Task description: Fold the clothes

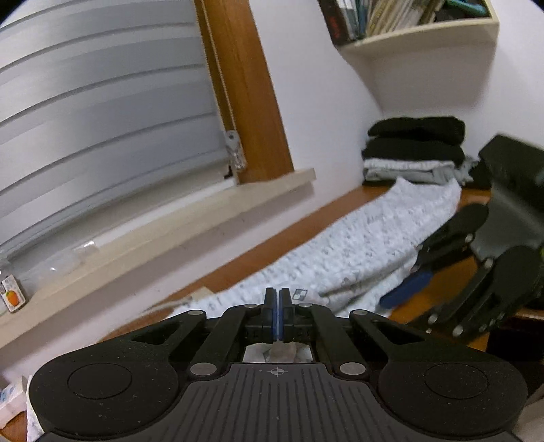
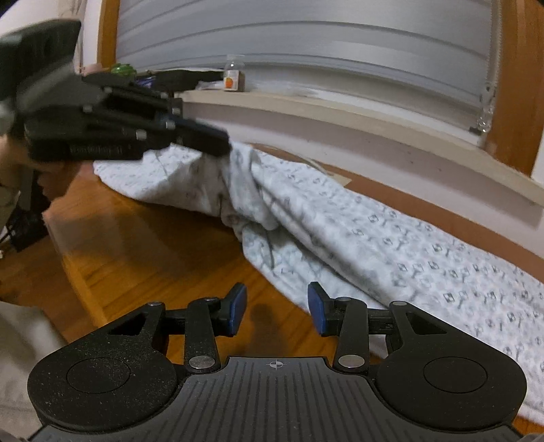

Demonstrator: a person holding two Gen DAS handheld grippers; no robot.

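On the wall shelf (image 1: pixel 421 32) you have a row of books, their spines too blurred to read. In the corner lies one pile of folded clothes (image 1: pixel 413 149): two black pieces over grey ones. One small jar (image 2: pixel 234 73) with an orange label stands on the window sill (image 2: pixel 306 108). Your left gripper (image 1: pixel 277 306) is clenched on the patterned white garment (image 2: pixel 391 244), which lies stretched along the wooden table (image 2: pixel 142 244). Your right gripper (image 2: pixel 277 307) is released, with nothing between its pads.

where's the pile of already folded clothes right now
In the left wrist view the folded stack sits far right on the wooden table, in the wall corner beneath the bookshelf, just beyond the patterned white garment.
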